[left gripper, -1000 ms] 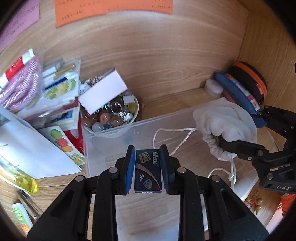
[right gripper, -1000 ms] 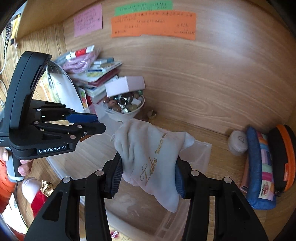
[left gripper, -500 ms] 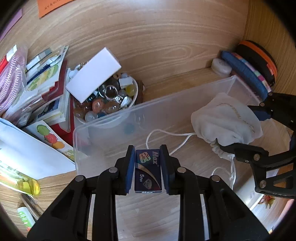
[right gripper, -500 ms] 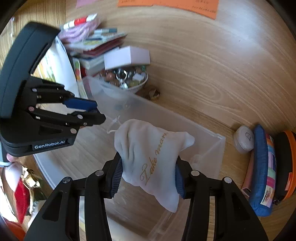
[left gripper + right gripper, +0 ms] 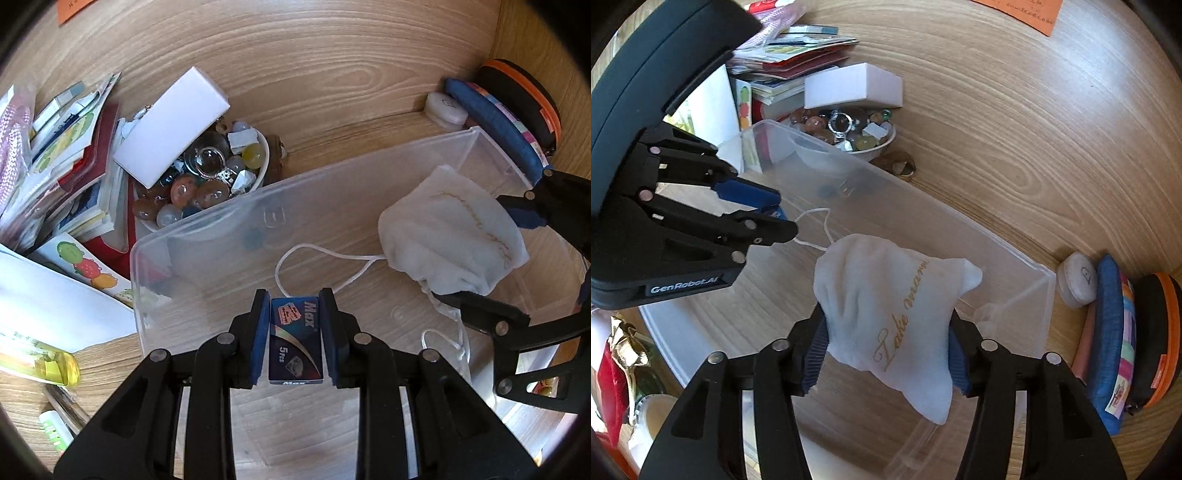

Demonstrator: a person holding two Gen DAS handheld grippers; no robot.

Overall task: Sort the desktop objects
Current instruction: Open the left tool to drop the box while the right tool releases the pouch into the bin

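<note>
My left gripper [image 5: 295, 314] pinched a glossy blue blade box [image 5: 295, 341]; my right gripper [image 5: 888, 347] squeezed a soft white drawstring pouch [image 5: 894, 314]. Both hung over the clear plastic bin [image 5: 332, 173], its floor bare. Beyond its far rim sat a bowl of beads [image 5: 207, 181].

The gold script on the white pouch [image 5: 886, 317] runs under the right tool's pad at four o'clock, unreadable; the orange note [image 5: 1027, 11] is cropped at twelve o'clock.
</note>
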